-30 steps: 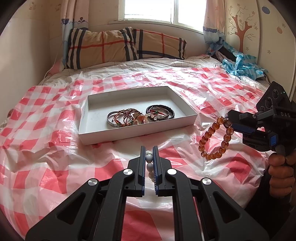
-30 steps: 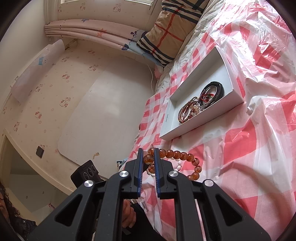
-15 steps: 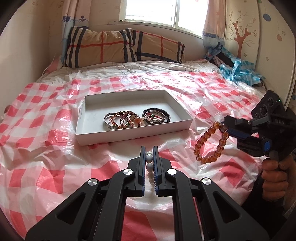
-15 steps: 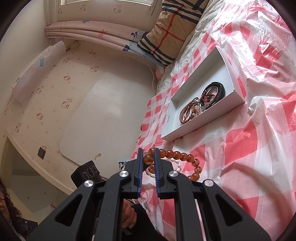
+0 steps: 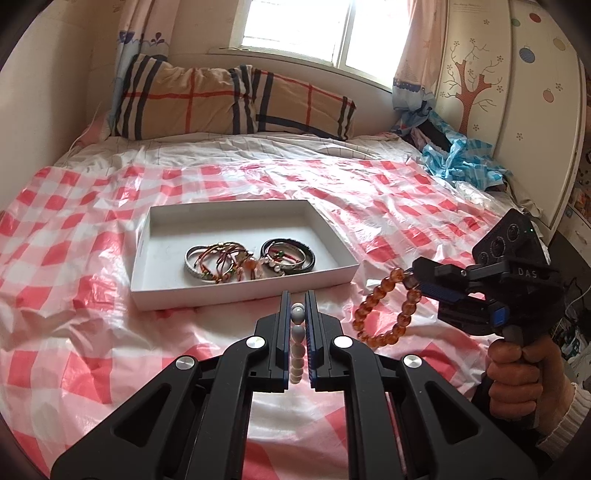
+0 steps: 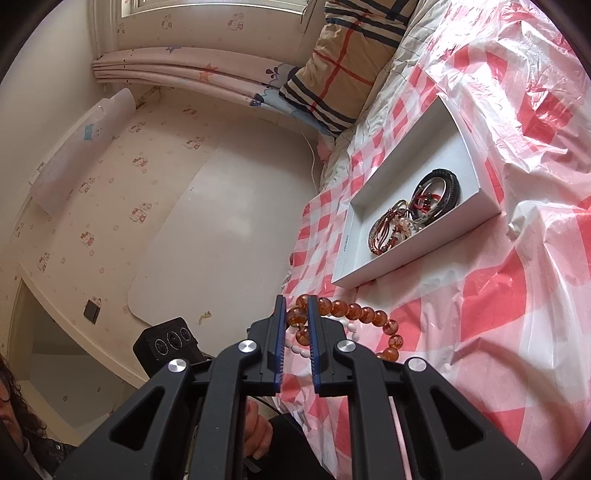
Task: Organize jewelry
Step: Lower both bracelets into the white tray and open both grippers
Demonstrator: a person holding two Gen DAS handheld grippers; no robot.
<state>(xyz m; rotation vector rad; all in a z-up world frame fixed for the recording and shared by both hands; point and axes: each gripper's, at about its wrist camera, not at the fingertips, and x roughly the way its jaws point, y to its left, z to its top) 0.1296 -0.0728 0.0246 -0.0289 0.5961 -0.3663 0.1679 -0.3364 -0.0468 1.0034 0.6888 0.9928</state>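
Since the earlier frame, white tray (image 5: 243,291) is seen farther off and more central from the left wrist; left gripper (image 5: 297,314) is clenched on a white bead bracelet (image 5: 297,345); right gripper (image 6: 295,314) is clamped on an amber bead bracelet (image 6: 364,317), held above the checked bedcover (image 5: 92,332) near the tray; other bracelets (image 5: 251,258) are piled inside.

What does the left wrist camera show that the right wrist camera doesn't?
Only the left wrist view shows the window, the tree sticker and the blue cloth. Only the right wrist view shows the wall socket and the person's dark hair. Both show the white tray of bracelets, the amber bead bracelet, the white bead bracelet and the plaid pillow.
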